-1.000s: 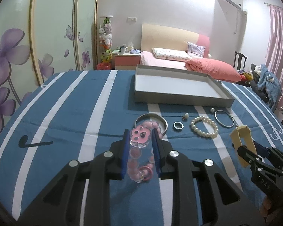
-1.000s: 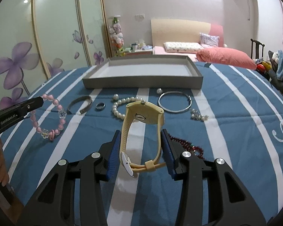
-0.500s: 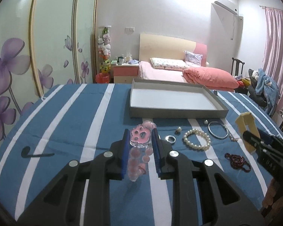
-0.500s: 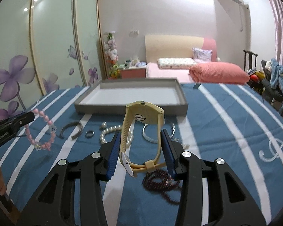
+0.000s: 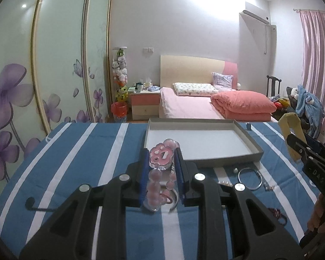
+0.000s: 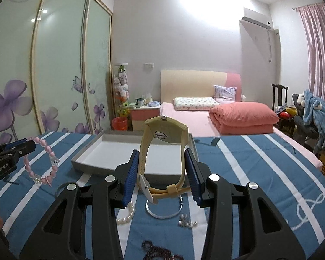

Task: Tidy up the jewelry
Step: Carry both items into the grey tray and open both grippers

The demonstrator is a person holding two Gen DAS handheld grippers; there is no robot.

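Observation:
My left gripper [image 5: 161, 162] is shut on a pink bead bracelet [image 5: 160, 173] with a paw charm, held above the striped blue cloth in front of the grey tray [image 5: 227, 160]. The bracelet also hangs from that gripper in the right wrist view [image 6: 46, 162]. My right gripper [image 6: 162, 171] is shut on a cream-yellow watch [image 6: 164, 151], held upright before the tray [image 6: 93, 169]. The watch also shows at the right edge of the left wrist view [image 5: 291, 136].
On the cloth lie a silver bangle [image 6: 164, 209], a pearl bracelet [image 6: 126, 215], small earrings [image 6: 187, 224], a dark red bead string [image 6: 160, 251] and an open metal cuff [image 6: 61, 188]. A bed [image 5: 195, 106] stands beyond the table.
Both grippers have risen and moved forward toward the tray with their pieces. The loose jewelry now lies lower and closer in both views.

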